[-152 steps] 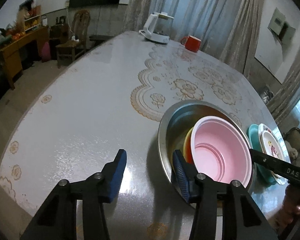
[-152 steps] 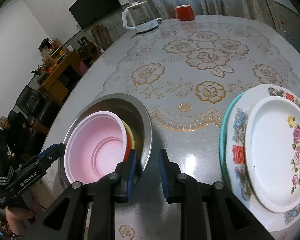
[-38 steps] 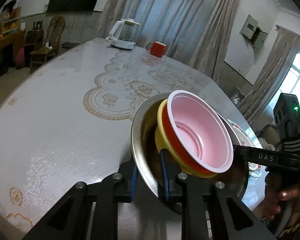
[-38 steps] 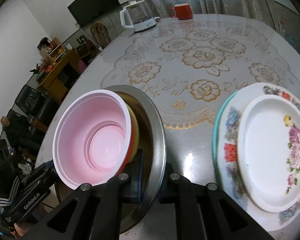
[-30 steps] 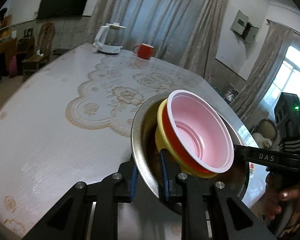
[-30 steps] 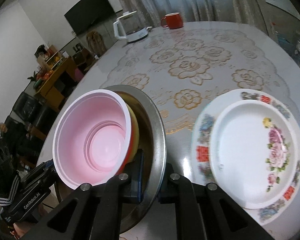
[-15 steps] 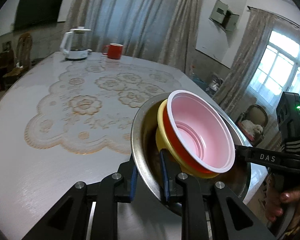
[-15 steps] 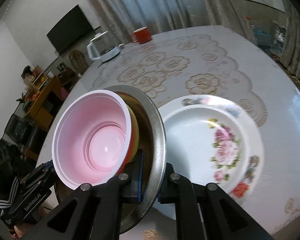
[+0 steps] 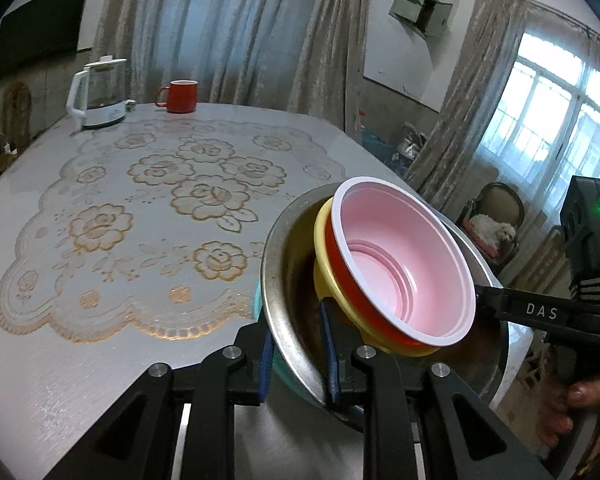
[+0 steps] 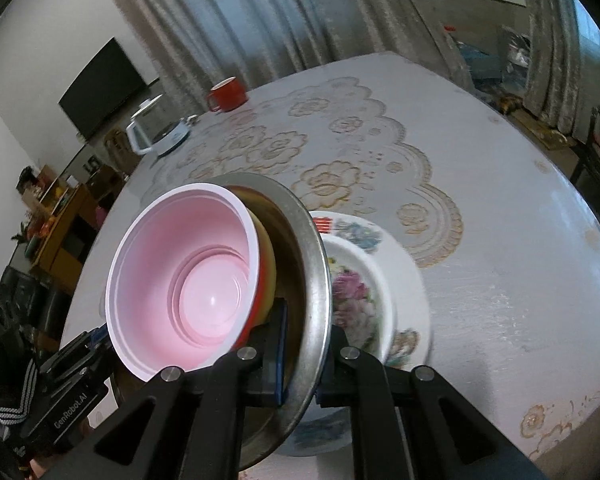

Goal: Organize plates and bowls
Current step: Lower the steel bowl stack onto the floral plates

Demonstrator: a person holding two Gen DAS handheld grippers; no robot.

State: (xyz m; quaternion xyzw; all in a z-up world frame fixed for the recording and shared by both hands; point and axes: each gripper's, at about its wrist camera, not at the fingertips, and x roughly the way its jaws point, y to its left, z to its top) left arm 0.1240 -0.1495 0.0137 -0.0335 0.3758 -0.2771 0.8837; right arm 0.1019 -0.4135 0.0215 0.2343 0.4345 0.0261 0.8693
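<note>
A steel basin (image 9: 278,280) (image 10: 314,280) holds a yellow bowl (image 9: 322,256) with a red and pink bowl (image 9: 404,264) (image 10: 188,280) nested in it. My left gripper (image 9: 296,356) is shut on the basin's near rim. My right gripper (image 10: 302,360) is shut on the opposite rim. The basin hangs tilted above a stack of plates: a flowered white plate (image 10: 356,292) on a larger patterned plate (image 10: 404,264), with a teal edge (image 9: 256,300) showing under the basin.
A round table with a gold lace-pattern cloth (image 9: 148,208) (image 10: 480,240). A white kettle (image 9: 96,100) (image 10: 156,132) and a red mug (image 9: 180,96) (image 10: 228,94) stand at the far side. The table edge lies to the right, with chairs beyond.
Both grippers closed on the basin's rim, lifted it with its bowls and carried it right. It now hangs over the plate stack.
</note>
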